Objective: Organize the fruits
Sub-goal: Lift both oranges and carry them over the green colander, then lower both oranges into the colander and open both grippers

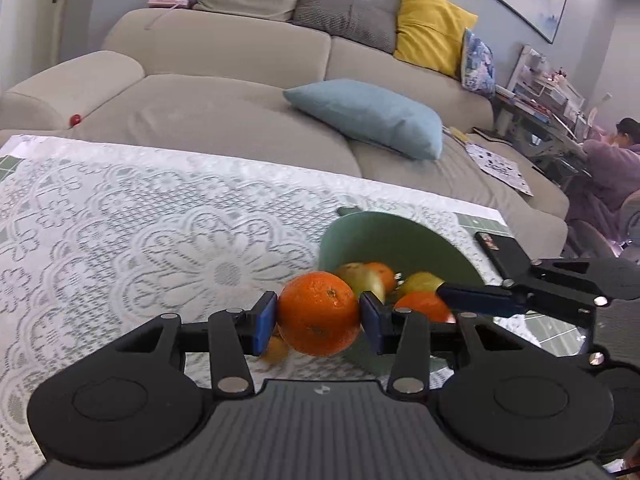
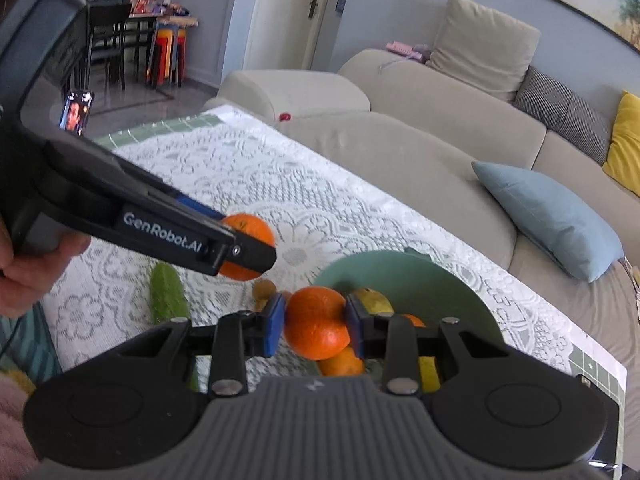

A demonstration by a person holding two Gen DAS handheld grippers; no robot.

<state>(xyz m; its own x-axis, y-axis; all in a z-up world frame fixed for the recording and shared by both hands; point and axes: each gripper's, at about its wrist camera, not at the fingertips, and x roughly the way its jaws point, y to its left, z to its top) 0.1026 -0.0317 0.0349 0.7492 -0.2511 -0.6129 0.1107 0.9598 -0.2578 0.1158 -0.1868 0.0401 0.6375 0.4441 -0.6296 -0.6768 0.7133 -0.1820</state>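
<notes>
Left wrist view takes in the long beige sofa [image 1: 240,92] with a yellow cushion [image 1: 432,28] and a blue pillow [image 1: 368,116], and far to the right a seated person [image 1: 612,160] in purple at a cluttered desk, whom the other camera misses. Right wrist view shows instead a doorway, dark dining chairs and bright stools [image 2: 168,56] at the far left, plus a lit phone screen [image 2: 77,111] near the table's far end.

Both views share the table under a white lace cloth [image 1: 120,220], and on it a green bowl [image 1: 400,236] tipped toward the cameras with fruit inside. In the left view a pear [image 1: 424,282] and more oranges sit in the bowl's mouth.

Only the right view shows a green cucumber [image 2: 168,296] lying on the cloth left of the bowl, and a small brown kiwi [image 2: 264,289] just beside the gripper's left finger.

The left gripper [image 1: 319,320] is closed on an orange [image 1: 318,312], its blue pads pressing both sides, just in front of the bowl. The right gripper [image 2: 316,324] likewise clamps a second orange [image 2: 316,322] at the bowl's near rim. In the right view the left gripper crosses in from the left, held by a hand [image 2: 28,268], with its orange past the tip.
</notes>
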